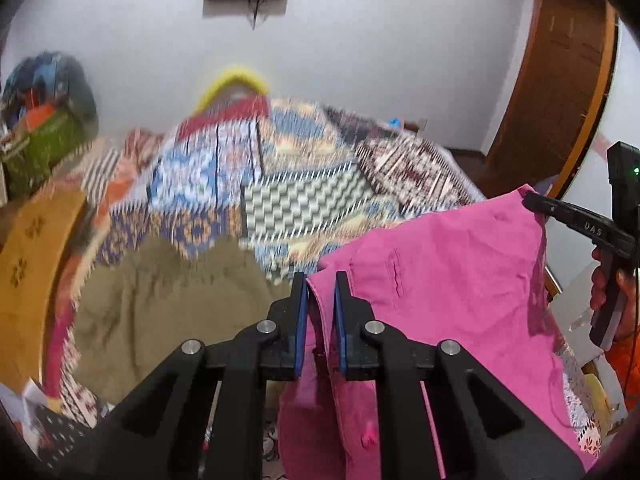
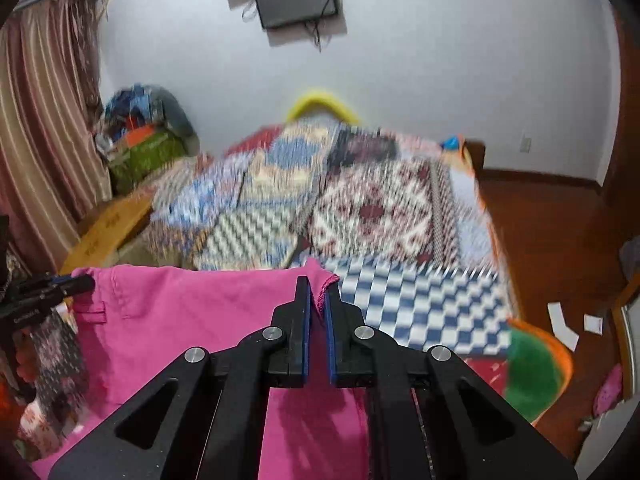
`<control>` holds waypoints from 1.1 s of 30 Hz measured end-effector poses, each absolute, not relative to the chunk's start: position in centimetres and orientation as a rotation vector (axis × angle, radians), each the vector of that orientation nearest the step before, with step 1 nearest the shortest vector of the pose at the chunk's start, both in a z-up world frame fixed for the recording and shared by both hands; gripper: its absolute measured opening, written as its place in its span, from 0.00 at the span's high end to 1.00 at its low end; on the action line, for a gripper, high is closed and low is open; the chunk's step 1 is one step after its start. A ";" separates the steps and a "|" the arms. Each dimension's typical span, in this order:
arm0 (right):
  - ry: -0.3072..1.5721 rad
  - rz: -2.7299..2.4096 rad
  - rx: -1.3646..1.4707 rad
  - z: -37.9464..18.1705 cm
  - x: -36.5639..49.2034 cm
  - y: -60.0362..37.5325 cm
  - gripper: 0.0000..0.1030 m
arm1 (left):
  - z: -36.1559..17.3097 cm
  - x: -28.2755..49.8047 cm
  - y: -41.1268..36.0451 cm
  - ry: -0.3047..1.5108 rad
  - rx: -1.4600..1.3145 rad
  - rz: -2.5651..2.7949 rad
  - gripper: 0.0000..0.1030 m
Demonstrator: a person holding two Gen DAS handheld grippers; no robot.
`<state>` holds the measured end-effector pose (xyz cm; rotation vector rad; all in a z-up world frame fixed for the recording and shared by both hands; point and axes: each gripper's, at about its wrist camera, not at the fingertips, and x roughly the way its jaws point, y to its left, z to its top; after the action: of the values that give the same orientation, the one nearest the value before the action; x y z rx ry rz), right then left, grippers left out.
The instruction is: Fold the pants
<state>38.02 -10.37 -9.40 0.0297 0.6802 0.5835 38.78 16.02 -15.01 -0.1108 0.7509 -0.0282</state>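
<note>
Pink pants (image 1: pixel 448 264) hang stretched between my two grippers above the bed. My left gripper (image 1: pixel 321 280) is shut on one top corner of the pink pants, the cloth pinched between its blue pads. My right gripper (image 2: pixel 317 286) is shut on the other corner of the pink pants (image 2: pixel 192 320), whose hem sticks up between the pads. In the left wrist view the right gripper (image 1: pixel 530 200) shows at the far right, held by a hand (image 1: pixel 600 288). In the right wrist view the left gripper (image 2: pixel 86 283) grips the cloth at the far left.
A patchwork quilt (image 1: pixel 280 184) covers the bed (image 2: pixel 380 216). Olive-green pants (image 1: pixel 168 296) lie on it at the near left. A mustard cushion (image 1: pixel 36 256), a pile of bags (image 1: pixel 44 128) and a striped curtain (image 2: pixel 36 128) are at the left. Wooden floor (image 2: pixel 552 232) lies right of the bed.
</note>
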 end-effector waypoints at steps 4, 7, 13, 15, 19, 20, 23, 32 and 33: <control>0.642 0.603 0.049 -7.4 35.9 -11.2 0.95 | -12.7 37.4 15.3 0.712 -0.094 -0.064 0.89; 0.634 0.618 0.048 -6.8 33.9 -11.5 0.95 | -11.8 35.5 14.6 0.709 -0.080 -0.086 0.89; 0.628 0.648 0.067 -6.0 29.3 -12.8 0.95 | -10.7 31.2 13.6 0.712 -0.064 -0.113 0.89; 0.624 0.656 0.061 -5.5 27.8 -13.2 0.95 | -10.4 29.6 13.3 0.710 -0.063 -0.117 0.89; 0.621 0.665 0.062 -4.6 25.1 -14.0 0.95 | -10.1 26.7 13.4 0.710 -0.063 -0.125 0.89; 0.621 0.667 0.066 -4.5 24.4 -14.2 0.95 | -10.0 25.7 13.4 0.710 -0.063 -0.129 0.89; 0.632 0.676 0.075 -4.4 22.4 -14.8 0.95 | -10.1 23.6 13.3 0.715 -0.070 -0.141 0.89; 0.711 0.677 0.082 -6.8 17.4 -16.0 0.95 | -12.1 18.0 12.1 0.764 -0.056 -0.173 0.89; 0.722 0.674 0.077 -7.3 16.9 -16.0 0.95 | -12.5 17.5 11.8 0.770 -0.048 -0.179 0.89</control>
<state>16.91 -16.02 -7.28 0.0770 0.7218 0.6737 17.46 11.76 -12.46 -0.0481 0.7702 -0.1787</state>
